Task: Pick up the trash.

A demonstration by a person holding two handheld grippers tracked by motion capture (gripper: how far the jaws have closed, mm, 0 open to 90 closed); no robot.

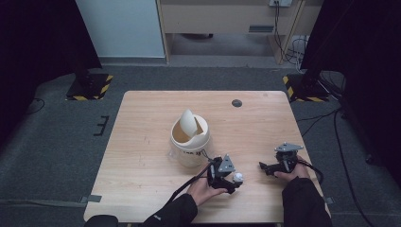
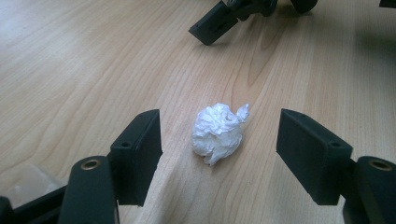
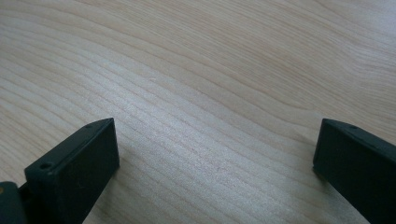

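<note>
A crumpled white paper ball (image 2: 218, 133) lies on the wooden table (image 1: 142, 156) near its front edge. My left gripper (image 2: 219, 154) sits low over it with a jaw on either side, open, pads clear of the paper. From above, the paper ball (image 1: 238, 177) shows at the tip of the left gripper (image 1: 233, 181). My right gripper (image 3: 215, 158) is open over bare wood with nothing between its jaws; in the high view the right gripper (image 1: 263, 166) rests at the front right, pointing left. A cream bin (image 1: 190, 142) with a tilted swing lid stands mid-table.
A small dark round mark (image 1: 237, 103) sits near the table's far edge. The other gripper's black jaw (image 2: 215, 23) appears at the top of the left gripper view. Grey carpet and stand bases with hazard stripes (image 1: 90, 85) surround the table.
</note>
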